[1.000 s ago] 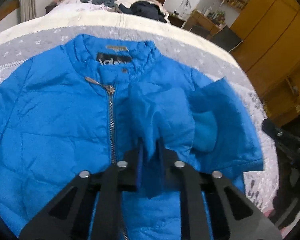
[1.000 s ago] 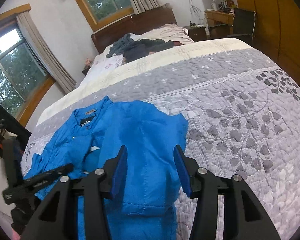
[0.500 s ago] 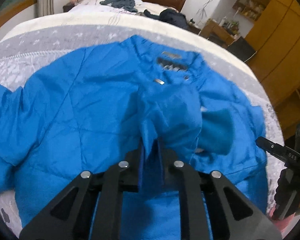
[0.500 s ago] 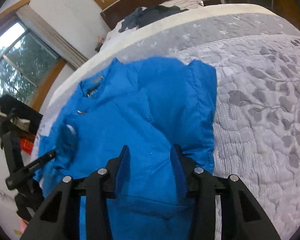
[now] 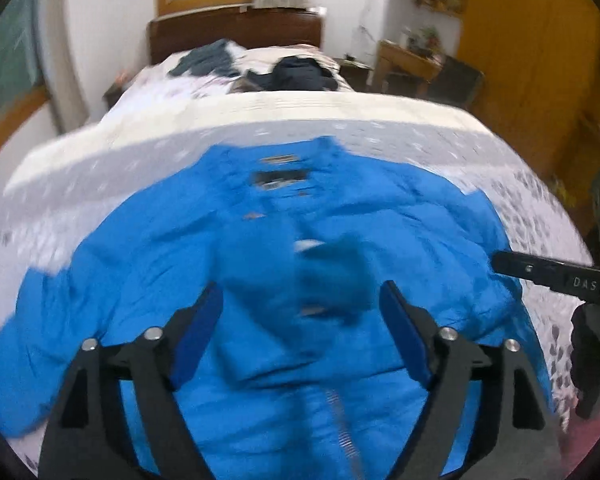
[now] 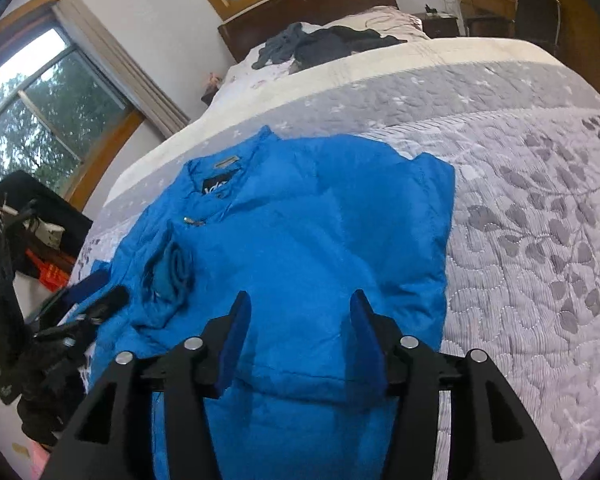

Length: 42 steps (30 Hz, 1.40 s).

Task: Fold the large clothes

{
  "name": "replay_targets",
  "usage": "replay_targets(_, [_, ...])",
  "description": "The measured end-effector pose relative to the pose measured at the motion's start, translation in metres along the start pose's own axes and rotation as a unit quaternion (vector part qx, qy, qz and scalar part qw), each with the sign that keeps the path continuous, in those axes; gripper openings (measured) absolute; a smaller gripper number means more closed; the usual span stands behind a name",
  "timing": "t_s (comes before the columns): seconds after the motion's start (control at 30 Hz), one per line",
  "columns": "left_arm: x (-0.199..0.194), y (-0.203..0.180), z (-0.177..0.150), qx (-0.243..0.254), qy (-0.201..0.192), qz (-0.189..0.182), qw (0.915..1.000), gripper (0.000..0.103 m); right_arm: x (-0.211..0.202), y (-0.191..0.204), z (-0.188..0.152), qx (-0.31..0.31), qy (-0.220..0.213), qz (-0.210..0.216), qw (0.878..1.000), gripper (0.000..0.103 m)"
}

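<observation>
- The blue jacket [image 6: 300, 248] lies front-up on the grey quilted bedspread [image 6: 520, 220], collar toward the headboard; its right sleeve is folded in over the chest, cuff [image 6: 172, 272] near the zip; the left sleeve [image 5: 24, 344] lies spread out.
- Expect a light, puffy, soft garment with a slick shell — it will probably slide and spring back; pinch a seam, cuff or hem edge, not the padded panel.
- Your left gripper [image 5: 300, 336] hovers over the chest, fingers spread wide, holding nothing; this view is blurred.
- Your right gripper [image 6: 298, 336] hovers above the folded right side — fingers well apart, empty; the hem lies nearest you.
</observation>
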State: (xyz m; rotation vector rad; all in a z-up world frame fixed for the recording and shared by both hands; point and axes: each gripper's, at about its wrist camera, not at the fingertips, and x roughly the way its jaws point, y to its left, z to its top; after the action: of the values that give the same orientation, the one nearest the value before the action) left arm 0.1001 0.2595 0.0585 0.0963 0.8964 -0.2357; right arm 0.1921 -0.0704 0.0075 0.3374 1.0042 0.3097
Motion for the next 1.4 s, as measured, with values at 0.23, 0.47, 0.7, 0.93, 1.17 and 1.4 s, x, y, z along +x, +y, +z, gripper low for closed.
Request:
replay_targets(0.23, [0.052, -0.016, 0.007, -0.006, 0.042, 0.084, 0.9956, 0.053, 0.012, -0.015, 0.001, 0.016, 0.012, -0.020, 1.000, 0.053])
replay_targets(0.47, [0.026, 0.008, 0.008, -0.037, 0.019, 0.025, 0.9988, 0.017, 0.015, -0.015, -0.003, 0.012, 0.014, -0.026, 0.999, 0.054])
replay_targets(0.7, [-0.028, 0.078, -0.007, -0.091, -0.027, 0.012, 0.9954, 0.015, 0.016, -0.014, -0.003, 0.010, 0.013, -0.027, 1.000, 0.054])
replay_targets(0.93, [-0.040, 0.165, -0.032, -0.151, -0.015, 0.084, 0.9849, 0.017, 0.016, -0.012, -0.003, 0.009, 0.013, -0.032, 0.999, 0.054])
replay_targets(1.17, [-0.043, 0.179, -0.036, -0.173, -0.012, 0.060, 0.9830, 0.026, 0.002, 0.010, -0.006, -0.012, 0.005, -0.015, 1.000, 0.056])
replay_targets(1.4, [0.000, 0.132, -0.023, -0.148, 0.026, -0.019, 0.9884, 0.038, 0.007, 0.033, -0.014, -0.056, 0.015, -0.010, 0.998, 0.056])
